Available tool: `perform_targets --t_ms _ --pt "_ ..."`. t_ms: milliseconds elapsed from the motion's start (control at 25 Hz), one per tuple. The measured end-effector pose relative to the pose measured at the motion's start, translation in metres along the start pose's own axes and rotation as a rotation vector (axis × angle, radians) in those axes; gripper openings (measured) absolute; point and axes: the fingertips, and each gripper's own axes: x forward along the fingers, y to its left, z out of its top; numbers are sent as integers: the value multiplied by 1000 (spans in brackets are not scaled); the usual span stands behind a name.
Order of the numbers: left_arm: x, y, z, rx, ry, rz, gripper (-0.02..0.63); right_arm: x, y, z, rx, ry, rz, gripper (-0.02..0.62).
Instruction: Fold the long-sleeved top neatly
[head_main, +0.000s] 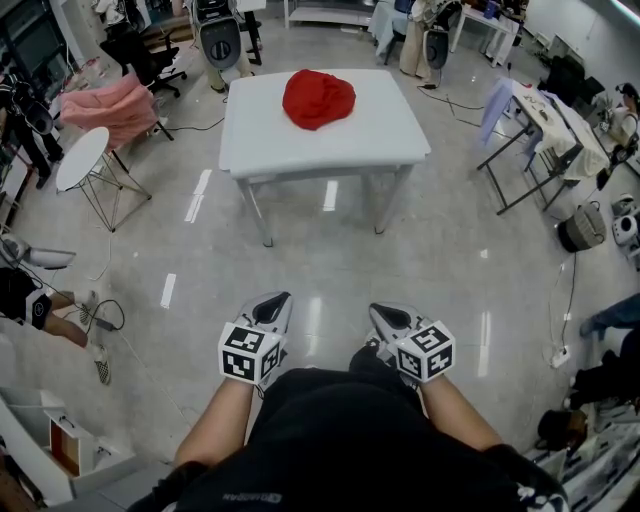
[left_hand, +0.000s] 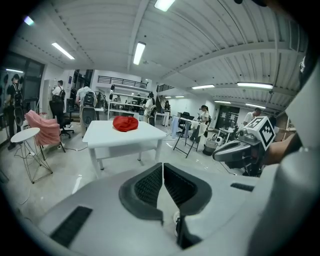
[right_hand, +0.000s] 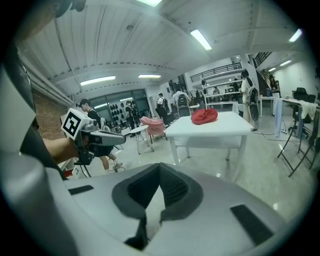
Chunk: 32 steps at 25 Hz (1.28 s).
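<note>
A red top (head_main: 318, 97) lies crumpled in a heap near the far middle of a white table (head_main: 390, 135). The same red top (left_hand: 125, 123) (right_hand: 204, 116) shows in both gripper views, well ahead of the jaws. My left gripper (head_main: 276, 304) and right gripper (head_main: 387, 317) are held close to my body over the floor, some way short of the table. Each is shut with nothing between its jaws. Across from the left gripper's camera I see the right gripper (left_hand: 235, 149); the left gripper (right_hand: 102, 138) shows in the right gripper view.
A round white side table (head_main: 82, 158) and a chair draped in pink cloth (head_main: 112, 106) stand at the left. A folding table with clothes (head_main: 545, 125) is at the right. Office chairs (head_main: 220, 38) stand behind the white table. People stand in the background. Cables lie on the glossy floor (head_main: 330, 255).
</note>
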Motion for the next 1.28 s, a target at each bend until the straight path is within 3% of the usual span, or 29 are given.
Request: perform_targets --t_ms 760,1280 --pt "-5 12 -18 -17 37 -5 14 13 8 2 -3 16 -17 5" --pt "42 41 1 -41 77 19 14 57 -43 42 7 -15 -7 5"
